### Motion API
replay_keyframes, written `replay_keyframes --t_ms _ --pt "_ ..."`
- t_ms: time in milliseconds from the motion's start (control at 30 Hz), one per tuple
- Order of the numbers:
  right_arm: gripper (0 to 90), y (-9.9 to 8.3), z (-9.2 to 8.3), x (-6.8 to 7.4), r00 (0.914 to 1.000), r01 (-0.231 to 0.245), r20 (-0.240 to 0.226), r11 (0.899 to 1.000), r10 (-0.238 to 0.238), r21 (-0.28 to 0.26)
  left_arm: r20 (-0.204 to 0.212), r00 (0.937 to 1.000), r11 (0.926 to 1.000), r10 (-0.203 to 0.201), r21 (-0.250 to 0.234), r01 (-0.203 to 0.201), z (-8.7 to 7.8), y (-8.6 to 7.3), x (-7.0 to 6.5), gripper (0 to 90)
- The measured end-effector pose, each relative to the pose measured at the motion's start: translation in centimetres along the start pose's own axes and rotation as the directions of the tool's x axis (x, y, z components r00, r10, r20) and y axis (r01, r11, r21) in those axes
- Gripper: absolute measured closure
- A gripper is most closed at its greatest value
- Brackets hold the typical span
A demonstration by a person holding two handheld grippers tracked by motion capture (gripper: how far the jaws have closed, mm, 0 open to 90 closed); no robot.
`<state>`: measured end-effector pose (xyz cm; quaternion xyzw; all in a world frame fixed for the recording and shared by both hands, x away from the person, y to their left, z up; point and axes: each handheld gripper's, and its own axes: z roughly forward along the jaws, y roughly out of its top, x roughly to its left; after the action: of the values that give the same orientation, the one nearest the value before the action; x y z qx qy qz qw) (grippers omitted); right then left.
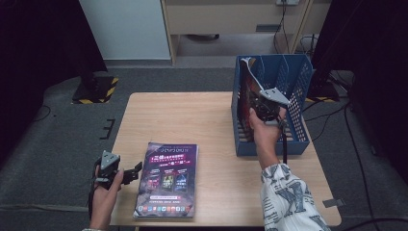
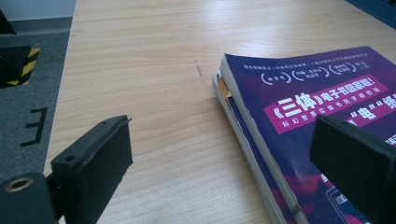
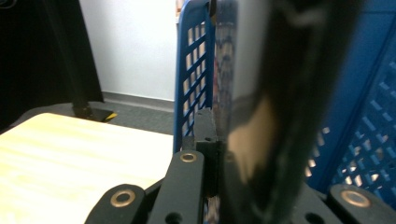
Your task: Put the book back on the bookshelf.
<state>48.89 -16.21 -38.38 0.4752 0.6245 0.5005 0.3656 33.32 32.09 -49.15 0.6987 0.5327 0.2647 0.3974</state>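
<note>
A dark-covered book (image 1: 248, 91) stands upright in the left slot of a blue file rack (image 1: 299, 79) at the table's right side. My right gripper (image 1: 263, 107) is shut on this book's near edge; in the right gripper view the glossy book (image 3: 261, 93) stands between the jaws against the rack's lattice wall (image 3: 191, 70). A stack of two purple-covered books (image 1: 166, 180) lies flat near the table's front edge. My left gripper (image 1: 133, 173) is open just left of the stack. In the left gripper view one jaw hangs over the bare wood and the other over the top cover (image 2: 299, 107).
The wooden table (image 1: 192, 120) has bare room between the stack and the rack. Grey carpet surrounds it. A stand base with yellow-black stripes (image 1: 98, 89) sits on the floor at the far left, and cables (image 1: 337, 110) trail on the floor at the right.
</note>
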Motion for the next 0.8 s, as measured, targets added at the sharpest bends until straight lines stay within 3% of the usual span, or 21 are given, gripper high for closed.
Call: replay_keyframes --t_ms 300,567,800 --pt "87.1 0.6 0.3 0.1 0.9964 0.042 0.076 0.998 -0.038 -0.053 0.000 1.0000 1.0000 -0.002 -0.001 0.002 0.0 0.0 0.1 5.3" --pt "86.3 -0.8 0.8 1.7 0.9987 0.033 0.039 0.999 -0.032 -0.021 -0.001 1.0000 0.9999 -0.009 -0.005 0.009 -0.1 0.0 0.2 5.3" --pt "84.1 -0.7 0.4 2.3 0.9992 0.039 0.011 0.999 -0.039 -0.018 -0.002 0.9999 0.9999 -0.012 -0.007 0.012 -0.2 0.1 0.2 5.2"
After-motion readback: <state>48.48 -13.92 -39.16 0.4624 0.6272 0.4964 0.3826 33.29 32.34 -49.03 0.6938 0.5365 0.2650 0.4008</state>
